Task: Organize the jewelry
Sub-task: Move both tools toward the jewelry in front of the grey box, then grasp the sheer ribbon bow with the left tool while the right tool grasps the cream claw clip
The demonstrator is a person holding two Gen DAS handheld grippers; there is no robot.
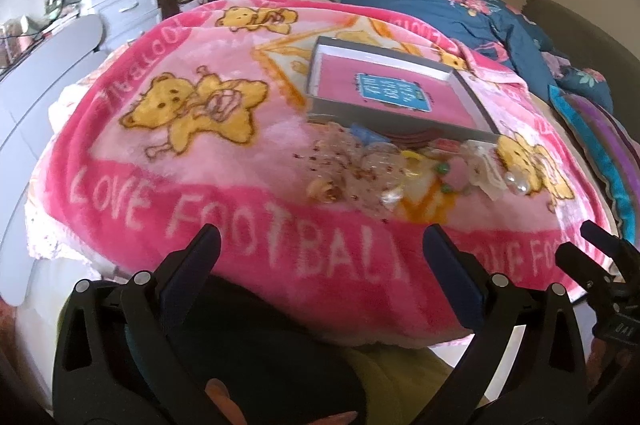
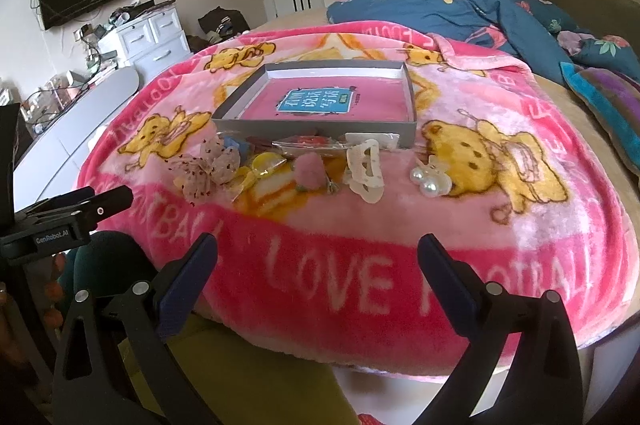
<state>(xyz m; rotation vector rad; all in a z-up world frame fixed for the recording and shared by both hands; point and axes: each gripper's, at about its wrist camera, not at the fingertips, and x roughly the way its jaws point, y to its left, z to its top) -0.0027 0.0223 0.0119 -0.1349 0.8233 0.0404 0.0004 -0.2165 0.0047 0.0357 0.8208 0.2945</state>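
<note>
- Left gripper [image 1: 320, 245]: jaws spread wide, nothing between them; held low at the near edge of the bed. Right gripper [image 2: 318, 253]: likewise spread wide and empty, beside the left one.
- Pink fleece blanket [image 2: 460, 225], plush pile, printed with yellow bears and white "LOVE FOOTBALL" lettering; it covers the near part of the bed.
- Jewelry and hair pieces lie in a loose row on the blanket, just in front of the box: speckled translucent bow [image 2: 208, 165], yellow glossy piece [image 2: 264, 161], pink fuzzy pom-pom [image 2: 310, 165], cream claw clip [image 2: 366, 169], two round pearls [image 2: 428, 181].
- Left wrist view is blurred; the pieces there merge and cannot be told apart.
- Small items against the box wall overlap; unclear what each is.
- Shallow grey rectangular box [image 2: 312, 127], open top, pink floor with a blue label; text unreadable.
- Behind: rumpled blue floral duvet [image 2: 460, 9].
</note>
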